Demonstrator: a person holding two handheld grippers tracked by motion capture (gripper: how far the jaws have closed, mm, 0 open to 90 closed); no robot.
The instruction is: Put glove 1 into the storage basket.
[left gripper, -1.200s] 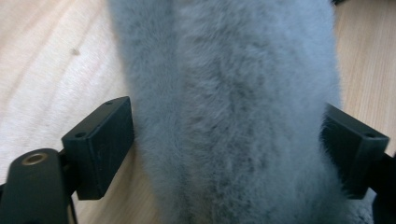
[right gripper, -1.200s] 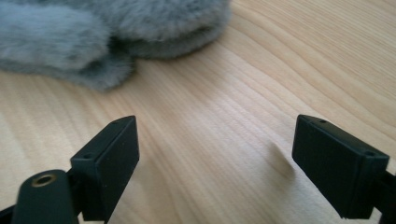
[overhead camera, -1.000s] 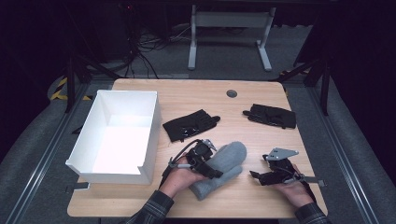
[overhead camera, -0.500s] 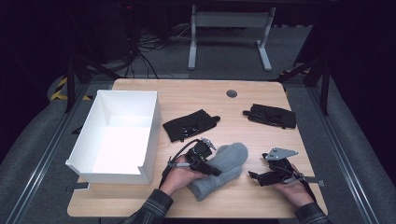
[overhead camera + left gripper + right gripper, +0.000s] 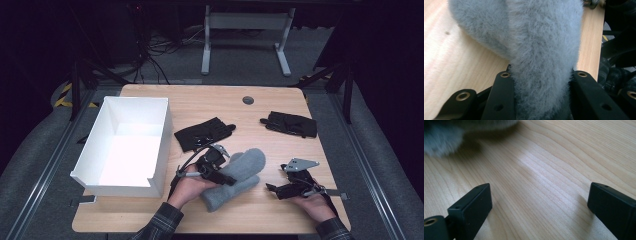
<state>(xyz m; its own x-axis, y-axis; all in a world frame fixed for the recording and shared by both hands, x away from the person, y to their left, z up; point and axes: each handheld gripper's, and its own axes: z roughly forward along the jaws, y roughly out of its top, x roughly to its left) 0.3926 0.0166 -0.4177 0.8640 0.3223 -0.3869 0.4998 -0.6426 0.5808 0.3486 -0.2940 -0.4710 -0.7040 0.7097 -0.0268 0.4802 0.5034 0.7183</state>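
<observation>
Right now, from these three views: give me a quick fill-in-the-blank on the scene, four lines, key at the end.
1. The left gripper has its jaws closed on the grey ____.
2. The right gripper stands with its jaws ____ above bare wood.
3. The white box sits at the table's ____ side in the high view.
4. Two ____ gloves, one near the box and one farther right, lie beyond the grippers.

Missing words: mitten; open; left; black

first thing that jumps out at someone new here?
The fluffy grey mitten at the table's near middle, pinched in the left claw, whose jaws have just closed on it. Next, the big white box on the left, and two black gloves behind; the right claw rests open over bare wood.
</observation>
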